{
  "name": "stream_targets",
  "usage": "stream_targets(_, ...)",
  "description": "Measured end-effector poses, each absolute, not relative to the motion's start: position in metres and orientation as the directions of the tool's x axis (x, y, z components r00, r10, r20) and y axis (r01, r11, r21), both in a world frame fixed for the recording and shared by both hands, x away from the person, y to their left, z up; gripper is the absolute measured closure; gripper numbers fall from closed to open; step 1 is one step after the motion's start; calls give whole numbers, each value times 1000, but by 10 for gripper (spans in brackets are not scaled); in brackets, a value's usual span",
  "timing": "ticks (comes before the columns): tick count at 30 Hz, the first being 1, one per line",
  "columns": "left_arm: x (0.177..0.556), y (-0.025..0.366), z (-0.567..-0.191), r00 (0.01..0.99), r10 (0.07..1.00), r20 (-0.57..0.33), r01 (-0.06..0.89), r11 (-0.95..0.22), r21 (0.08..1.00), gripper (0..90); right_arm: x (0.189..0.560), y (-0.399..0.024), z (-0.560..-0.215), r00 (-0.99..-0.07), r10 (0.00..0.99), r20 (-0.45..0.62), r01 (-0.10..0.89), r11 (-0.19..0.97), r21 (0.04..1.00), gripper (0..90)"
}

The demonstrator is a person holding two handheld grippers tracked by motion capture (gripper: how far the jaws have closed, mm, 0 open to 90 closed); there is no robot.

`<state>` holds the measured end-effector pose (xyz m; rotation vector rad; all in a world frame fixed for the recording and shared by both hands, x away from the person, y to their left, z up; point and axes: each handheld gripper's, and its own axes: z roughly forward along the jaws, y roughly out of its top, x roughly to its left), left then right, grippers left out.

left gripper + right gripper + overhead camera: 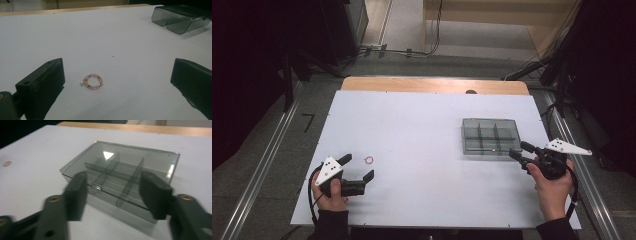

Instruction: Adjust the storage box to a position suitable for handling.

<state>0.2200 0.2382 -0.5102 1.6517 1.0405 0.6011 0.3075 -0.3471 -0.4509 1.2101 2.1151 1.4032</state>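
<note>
While both hand-held grippers gape, the box (490, 136) lies lengthwise left to right.

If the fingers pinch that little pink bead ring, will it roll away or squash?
The bead ring lies flat on the white table, so it probably won't roll. It looks tiny and light, so it may slide when nudged. Strung beads likely flex slightly.

Dim room, brightly lit white table (412, 130), glare on box lid (108, 154) — motion-blurred right claw (113, 195), soft shadows.
</note>
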Motion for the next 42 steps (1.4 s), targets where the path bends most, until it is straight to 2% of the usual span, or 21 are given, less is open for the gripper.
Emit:
stream_targets(6,220,239,-510,494,862,-113,337,-70,939,0,328,-349,-436,-501,853,148,521,160,838,654)
stream_targets(12,220,239,-510,499,859,-114,336,-71,939,0,349,-356,-427,-496,850,179,562,157,812,797)
stream_targets(16,220,238,-511,501,858,-111,336,-75,939,0,365,-360,-424,-481,862,158,584,181,792,877)
stream_targets(37,221,237,-511,509,854,-107,342,-86,936,0,452,-365,-434,-433,894,112,723,271,635,880)
stream_targets(42,221,237,-511,505,856,-109,342,-82,936,0,467,-362,-444,-454,886,94,739,315,596,882)
